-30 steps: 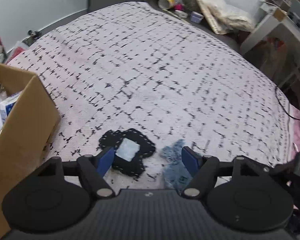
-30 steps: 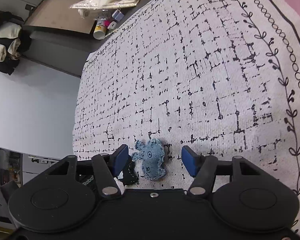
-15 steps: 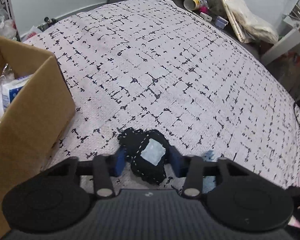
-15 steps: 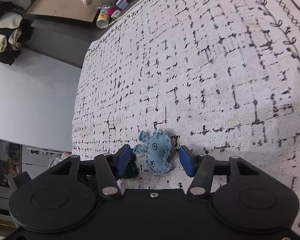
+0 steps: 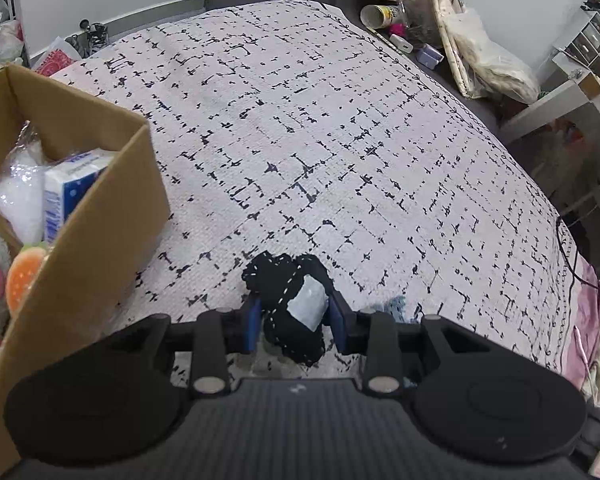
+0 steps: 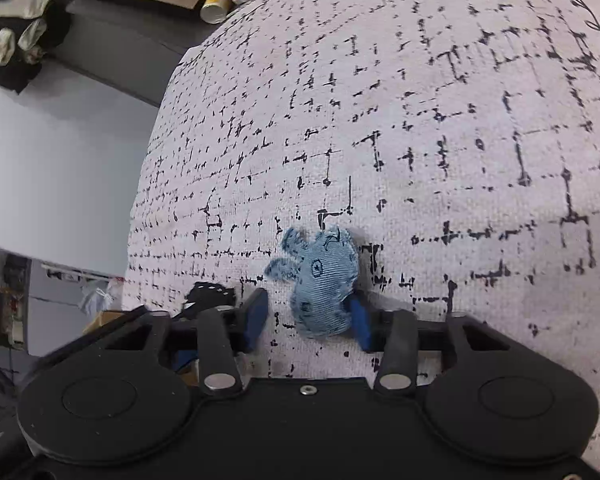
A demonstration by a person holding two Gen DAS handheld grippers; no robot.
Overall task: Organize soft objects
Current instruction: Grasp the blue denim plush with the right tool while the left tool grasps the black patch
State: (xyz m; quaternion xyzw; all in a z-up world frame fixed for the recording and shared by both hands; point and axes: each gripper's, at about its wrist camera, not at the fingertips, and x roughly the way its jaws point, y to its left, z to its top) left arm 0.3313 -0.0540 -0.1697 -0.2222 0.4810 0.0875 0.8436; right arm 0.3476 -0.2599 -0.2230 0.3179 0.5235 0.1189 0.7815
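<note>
On the bed (image 5: pixel 340 140), the left gripper (image 5: pixel 296 318) closes on a black toy (image 5: pixel 288 292) while the right gripper (image 6: pixel 308 318), one pad still short of a denim toy (image 6: pixel 324 280), may nudge it away.

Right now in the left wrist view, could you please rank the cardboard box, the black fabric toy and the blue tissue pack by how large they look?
1. cardboard box, by far the largest.
2. black fabric toy and blue tissue pack look about alike; the pack is partly hidden in the box and the toy is nearer the camera, so I won't rank them.
</note>
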